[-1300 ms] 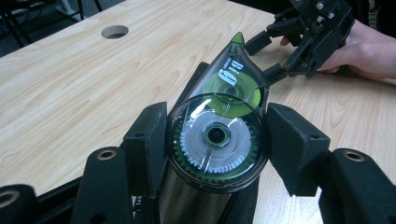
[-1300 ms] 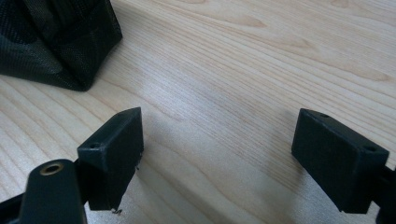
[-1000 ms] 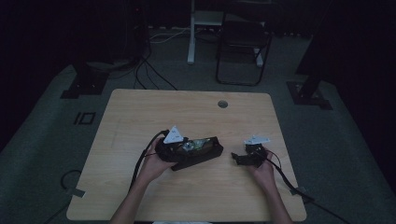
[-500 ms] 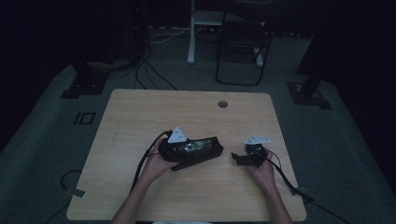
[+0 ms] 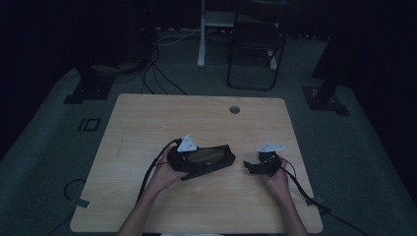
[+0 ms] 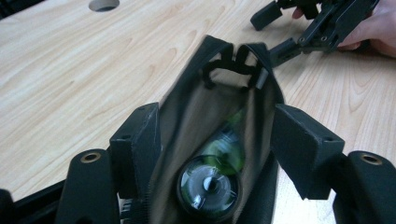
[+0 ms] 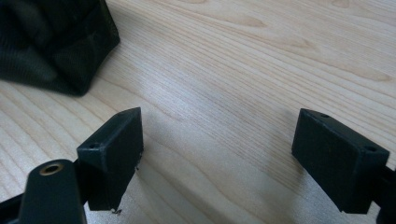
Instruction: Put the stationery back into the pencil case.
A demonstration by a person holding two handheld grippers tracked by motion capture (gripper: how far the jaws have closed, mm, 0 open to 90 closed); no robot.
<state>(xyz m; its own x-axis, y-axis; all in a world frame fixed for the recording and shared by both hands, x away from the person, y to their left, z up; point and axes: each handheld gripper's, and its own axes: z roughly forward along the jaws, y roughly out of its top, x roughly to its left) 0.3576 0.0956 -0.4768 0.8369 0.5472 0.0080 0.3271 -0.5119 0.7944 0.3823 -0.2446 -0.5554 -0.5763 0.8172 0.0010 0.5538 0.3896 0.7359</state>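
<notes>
From the high view I have the left gripper (image 5: 183,156) just left of the table's middle, its grey three-cornered plate on top, and the black pouch (image 5: 209,160) running out from it towards three o'clock on the wooden table (image 5: 162,118). In the left gripper view the pouch (image 6: 219,112) lies open-mouthed between my jaws, pointing to twelve o'clock, with its black buckle (image 6: 232,65) at the far end. Inside, near the mouth, sits a green bottle (image 6: 212,179), its round end towards the camera; the frame is blurred there, so I take it for a bottle rather than swear to it. My left jaws have just been opening with the pouch between them: the left pad lies against the fabric, while the right pad stands just off the pouch's edge, so I read this as a fairly wide stance, not a clamp.

The right gripper (image 5: 260,166) rests at about three o'clock from the pouch, near it but apart. In the right gripper view its jaws (image 7: 219,158) stand wide with bare wood between them, and a corner of the pouch (image 7: 56,42) shows at ten o'clock. The same gripper (image 6: 322,28) shows at one o'clock in the left gripper view, one jaw tip just beside the buckle end. The cable hole (image 5: 234,109) lies at twelve o'clock, well apart from everything
</notes>
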